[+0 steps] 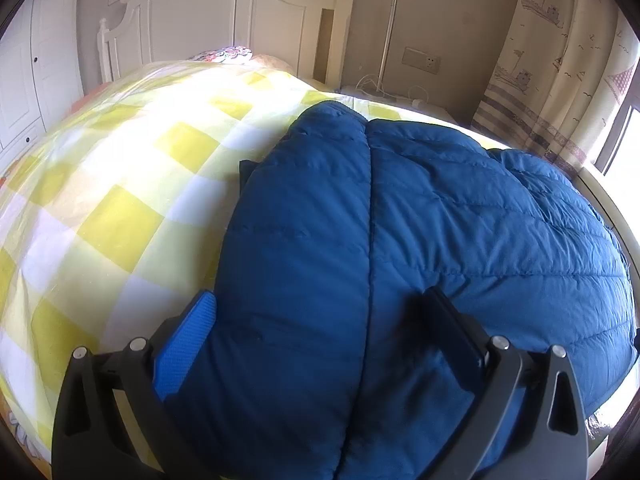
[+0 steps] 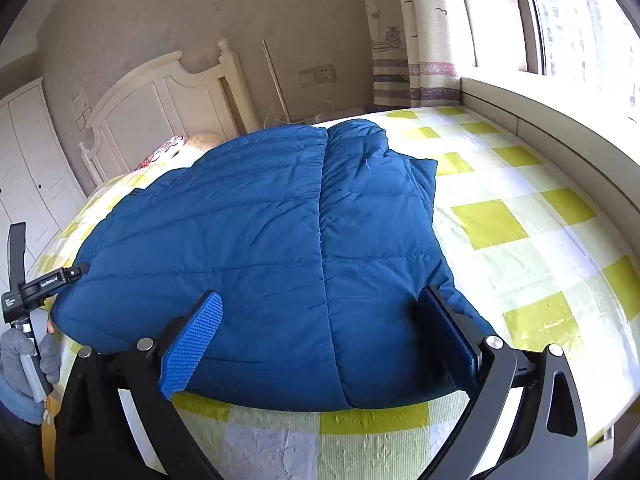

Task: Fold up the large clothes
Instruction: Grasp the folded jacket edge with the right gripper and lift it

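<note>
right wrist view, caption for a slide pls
Open right gripper at the near edge of a blue puffer jacket spread on a yellow-checked bed.

white headboard (image 2: pixel 160 100) | beige wall (image 2: pixel 200 12) | bright window (image 2: pixel 580 24) | patterned curtain (image 2: pixel 424 32)

Quilted jacket (image 2: pixel 280 248): deep blue, stitched in bands; bedsheet (image 2: pixel 520 240): yellow, white and pale green checks; headboard (image 1: pixel 224 20): cream white; curtain (image 2: pixel 424 32): cream, ship print, mauve stripes; gripper pads (image 2: pixel 192 344): bright blue, textured.
</note>
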`<state>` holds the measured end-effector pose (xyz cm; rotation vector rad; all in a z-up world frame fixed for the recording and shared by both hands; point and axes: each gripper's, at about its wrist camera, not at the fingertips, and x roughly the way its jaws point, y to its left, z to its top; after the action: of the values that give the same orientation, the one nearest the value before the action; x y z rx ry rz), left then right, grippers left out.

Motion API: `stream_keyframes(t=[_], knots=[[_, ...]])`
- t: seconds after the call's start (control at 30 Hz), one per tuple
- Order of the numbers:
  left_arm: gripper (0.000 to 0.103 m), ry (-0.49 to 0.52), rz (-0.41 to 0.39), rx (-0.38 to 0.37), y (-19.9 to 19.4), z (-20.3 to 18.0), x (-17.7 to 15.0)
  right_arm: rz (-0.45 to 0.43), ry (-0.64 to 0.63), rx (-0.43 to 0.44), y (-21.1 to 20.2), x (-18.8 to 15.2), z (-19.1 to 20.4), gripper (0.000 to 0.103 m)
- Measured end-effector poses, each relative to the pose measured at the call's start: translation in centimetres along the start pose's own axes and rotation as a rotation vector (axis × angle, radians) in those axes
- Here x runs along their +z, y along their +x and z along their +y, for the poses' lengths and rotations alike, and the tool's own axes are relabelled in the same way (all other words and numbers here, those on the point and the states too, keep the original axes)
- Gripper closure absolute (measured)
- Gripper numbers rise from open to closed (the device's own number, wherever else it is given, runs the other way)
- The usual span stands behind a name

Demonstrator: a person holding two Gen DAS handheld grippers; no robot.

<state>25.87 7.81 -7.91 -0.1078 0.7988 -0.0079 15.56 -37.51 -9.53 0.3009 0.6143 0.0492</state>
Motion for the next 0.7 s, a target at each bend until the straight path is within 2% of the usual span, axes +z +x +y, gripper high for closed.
stream_keyframes(t=[0.07, 0.13, 0.23, 0.33, 0.4, 0.6, 0.7], knots=[[0.002, 0.001, 0.0, 0.002, 0.0, -0.1, 0.1, -0.048, 0.129, 0.094, -2.2, -0.5, -1.3, 0.009], [0.002, 0.002, -0.002, 0.007, 0.0, -0.2, 0.0, -0.049, 0.263, 0.164, -3.8, -1.3, -2.8, 0.009], [0.002, 0.001, -0.003, 0.007, 0.0, -0.3, 0.0, -0.011, 0.398, 0.223, -5.0, -2.5, -4.5, 0.008], [0.002, 0.001, -0.003, 0.007, 0.0, -0.3, 0.0, 0.053, 0.451, 0.264, -4.6, -3.1, -4.8, 0.008], [0.002, 0.001, -0.003, 0.006, 0.0, -0.2, 0.0, 0.077, 0.474, 0.263, -3.5, -2.8, -4.8, 0.008], [0.002, 0.001, -0.003, 0.007, 0.0, -0.3, 0.0, 0.125, 0.439, 0.154, 1.4, -0.1, -3.1, 0.004], [0.002, 0.003, -0.004, 0.008, -0.1, -0.3, 0.0, 0.092, 0.479, 0.112, 3.2, 1.4, -2.9, 0.004]])
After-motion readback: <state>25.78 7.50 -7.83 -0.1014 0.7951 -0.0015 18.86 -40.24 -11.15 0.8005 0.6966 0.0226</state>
